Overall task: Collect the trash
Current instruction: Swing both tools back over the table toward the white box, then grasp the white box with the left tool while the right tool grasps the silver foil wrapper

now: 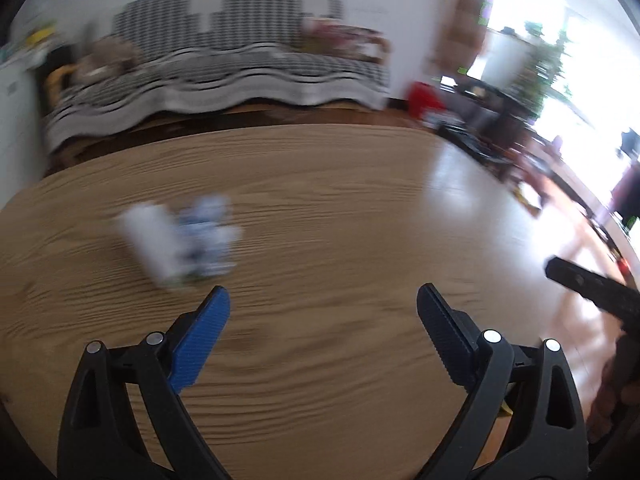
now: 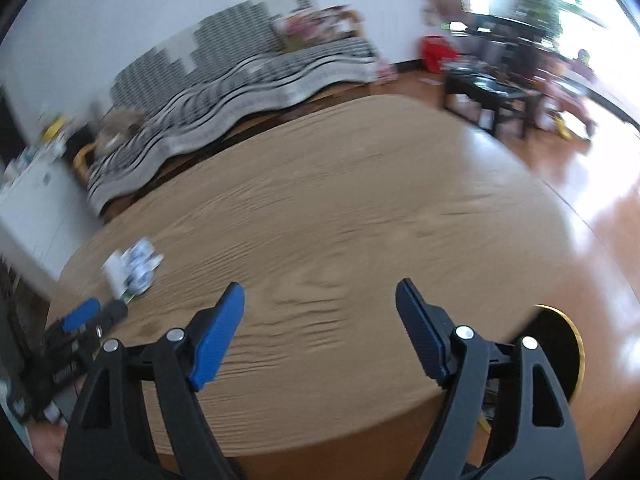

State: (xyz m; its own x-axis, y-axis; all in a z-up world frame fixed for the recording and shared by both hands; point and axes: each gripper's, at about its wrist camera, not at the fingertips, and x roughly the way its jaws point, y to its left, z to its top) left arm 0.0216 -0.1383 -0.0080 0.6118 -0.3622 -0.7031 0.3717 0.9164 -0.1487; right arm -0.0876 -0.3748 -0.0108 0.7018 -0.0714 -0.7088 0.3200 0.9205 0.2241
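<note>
Left wrist view: crumpled white-and-blue trash (image 1: 180, 238) lies on the table (image 1: 320, 200) near its left edge, just ahead-left of the left gripper (image 1: 322, 308), whose jaws gape empty. The right gripper (image 2: 320, 304), likewise apart and empty, sits farther off; long axis too blurred to tell.

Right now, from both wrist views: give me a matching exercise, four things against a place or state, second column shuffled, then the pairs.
Things:
1. crumpled white and blue paper trash
2. left tool
3. round light wooden table
4. striped black and white sofa cover

Places or states:
A. draped over the seat against the white wall
B. lying on the tabletop, ahead of the left tool and to its left
C. open, nothing between its blue pads
D. bears the trash, otherwise mostly bare wood grain

Pairs: 1-B, 2-C, 3-D, 4-A
</note>
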